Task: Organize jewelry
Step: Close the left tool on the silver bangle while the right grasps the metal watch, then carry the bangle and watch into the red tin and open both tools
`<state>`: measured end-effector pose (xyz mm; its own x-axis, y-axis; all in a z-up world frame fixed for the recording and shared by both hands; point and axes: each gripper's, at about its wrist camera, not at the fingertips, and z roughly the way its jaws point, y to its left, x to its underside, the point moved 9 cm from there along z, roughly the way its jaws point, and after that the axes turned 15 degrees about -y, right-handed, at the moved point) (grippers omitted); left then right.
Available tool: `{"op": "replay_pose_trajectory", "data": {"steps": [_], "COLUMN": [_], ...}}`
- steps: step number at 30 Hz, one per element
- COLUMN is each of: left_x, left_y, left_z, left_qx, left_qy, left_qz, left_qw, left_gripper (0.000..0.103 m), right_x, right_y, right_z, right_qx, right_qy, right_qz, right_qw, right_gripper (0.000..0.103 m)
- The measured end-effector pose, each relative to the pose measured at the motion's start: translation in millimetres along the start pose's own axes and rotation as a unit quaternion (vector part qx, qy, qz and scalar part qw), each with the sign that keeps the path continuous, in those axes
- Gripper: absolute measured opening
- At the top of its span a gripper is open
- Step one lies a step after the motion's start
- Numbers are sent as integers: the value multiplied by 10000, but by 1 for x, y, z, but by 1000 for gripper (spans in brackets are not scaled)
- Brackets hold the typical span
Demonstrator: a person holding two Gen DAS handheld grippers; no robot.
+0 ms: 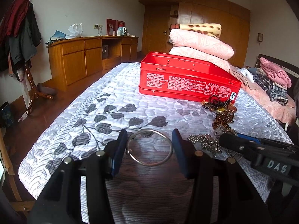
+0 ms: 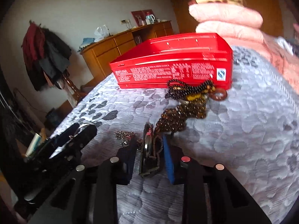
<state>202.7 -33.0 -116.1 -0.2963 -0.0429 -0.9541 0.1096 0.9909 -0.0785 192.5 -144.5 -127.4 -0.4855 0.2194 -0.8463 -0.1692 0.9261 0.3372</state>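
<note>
An open red tin box (image 1: 186, 74) stands on the quilted bed; it also shows in the right wrist view (image 2: 172, 65). My left gripper (image 1: 149, 141) is shut on a silver bangle (image 1: 149, 147), its blue pads touching both sides of the ring. My right gripper (image 2: 149, 145) is shut on a metal wristwatch (image 2: 147, 149) with its band hanging between the pads. A pile of brown and black bead strings (image 1: 222, 110) lies by the box's near corner, also in the right wrist view (image 2: 186, 102). A silver ball chain (image 1: 205, 141) lies beside the right gripper (image 1: 241, 143).
Folded pink quilts (image 1: 201, 44) are stacked behind the box. Folded clothes (image 1: 271, 80) lie at the right on the bed. A wooden cabinet (image 1: 89, 57) and a coat stand (image 1: 22, 43) are at the left beyond the bed edge.
</note>
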Motion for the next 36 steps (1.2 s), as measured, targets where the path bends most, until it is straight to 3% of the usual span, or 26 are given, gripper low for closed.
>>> {"op": "replay_pose_trajectory", "data": {"steps": [9, 14, 19, 23, 30, 36], "left_x": [0, -1, -6, -11, -27, -60], "left_y": [-4, -5, -4, -4, -11, -16], "left_z": [0, 0, -2, -6, -10, -4], "left_qx": [34, 40, 29, 55, 162, 312], "left_qy": [-1, 0, -67, -128, -312, -585], "left_qz": [39, 47, 42, 20, -5, -177], "left_qw": [10000, 10000, 10000, 9999, 9994, 9976], "left_gripper": [48, 48, 48, 48, 48, 48], "right_x": [3, 2, -1, -7, -33, -66], "right_y": [-2, 2, 1, -9, -25, -29], "right_z": [2, 4, -10, -24, -44, -45], "right_qx": [245, 241, 320, 316, 404, 461], "right_qy": [27, 0, -105, -195, -550, -863], "right_qz": [-196, -356, -500, -274, -86, -148], "right_qw": [9995, 9991, 9982, 9989, 9976, 9951], "right_gripper": [29, 21, 20, 20, 20, 20]}}
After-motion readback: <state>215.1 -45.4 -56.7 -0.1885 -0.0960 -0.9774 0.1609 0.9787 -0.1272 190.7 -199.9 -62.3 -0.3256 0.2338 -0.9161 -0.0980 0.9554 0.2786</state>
